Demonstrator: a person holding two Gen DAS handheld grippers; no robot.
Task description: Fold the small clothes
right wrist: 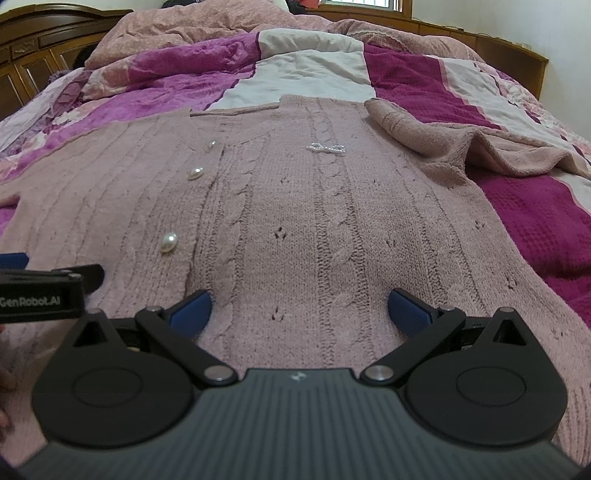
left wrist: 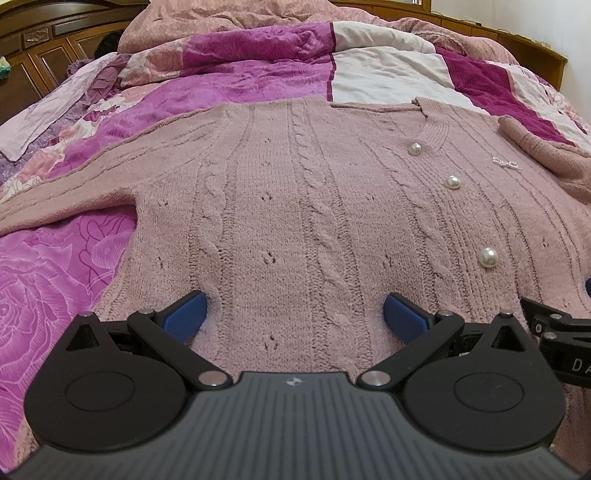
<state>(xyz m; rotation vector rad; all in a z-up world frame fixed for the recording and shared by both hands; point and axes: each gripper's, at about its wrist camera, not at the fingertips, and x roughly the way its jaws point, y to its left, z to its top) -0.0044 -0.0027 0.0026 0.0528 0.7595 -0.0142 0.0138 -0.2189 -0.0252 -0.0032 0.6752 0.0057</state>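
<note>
A dusty-pink cable-knit cardigan with pearl buttons lies flat, front up, on the bed; it also shows in the right wrist view. Its left sleeve stretches out to the left. Its right sleeve lies crumpled toward the collar. A small pearl bow sits on the chest. My left gripper is open and empty over the hem's left half. My right gripper is open and empty over the hem's right half. Each gripper's side shows in the other's view.
The bed is covered by a magenta, pink and white patchwork quilt. A rumpled pink duvet is heaped at the far end. A dark wooden headboard stands at the left, with a wooden frame and window behind.
</note>
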